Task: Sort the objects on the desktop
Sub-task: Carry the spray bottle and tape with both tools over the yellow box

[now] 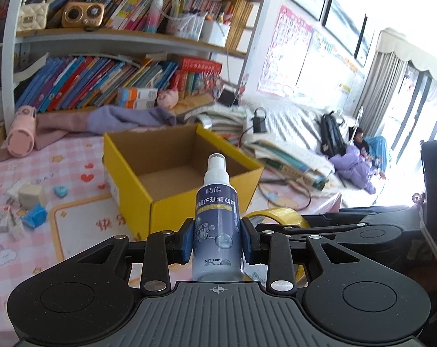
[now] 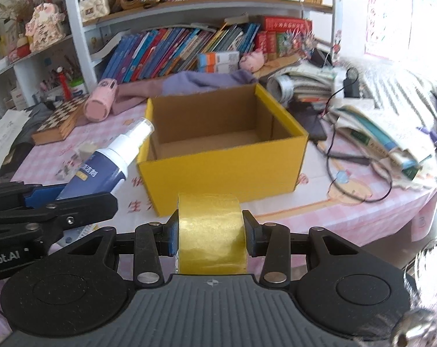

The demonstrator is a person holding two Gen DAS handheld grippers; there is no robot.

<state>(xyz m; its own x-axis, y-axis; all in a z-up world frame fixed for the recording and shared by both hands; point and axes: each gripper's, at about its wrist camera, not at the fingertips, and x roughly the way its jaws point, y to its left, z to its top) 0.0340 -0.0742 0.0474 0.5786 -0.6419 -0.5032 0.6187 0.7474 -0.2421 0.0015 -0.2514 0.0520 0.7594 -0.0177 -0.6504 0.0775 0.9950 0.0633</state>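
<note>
My left gripper (image 1: pixel 217 243) is shut on a small blue spray bottle (image 1: pixel 217 225) with a white nozzle, held upright in front of an open yellow cardboard box (image 1: pixel 131 179). My right gripper (image 2: pixel 211 238) is shut on a roll of yellow tape (image 2: pixel 211 231), held just before the same box (image 2: pixel 224 170), which looks empty inside. The bottle (image 2: pixel 108 164) and left gripper show at the left of the right wrist view. The tape roll (image 1: pixel 279 215) shows behind the left gripper's right finger.
Pink patterned tablecloth (image 1: pixel 73 219) with small erasers and blue packets (image 1: pixel 34 215) at left. A pink cylinder case (image 2: pixel 99 104), a chessboard (image 2: pixel 59 121), purple cloth, stacked books and cables (image 2: pixel 360 144) surround the box. A full bookshelf stands behind.
</note>
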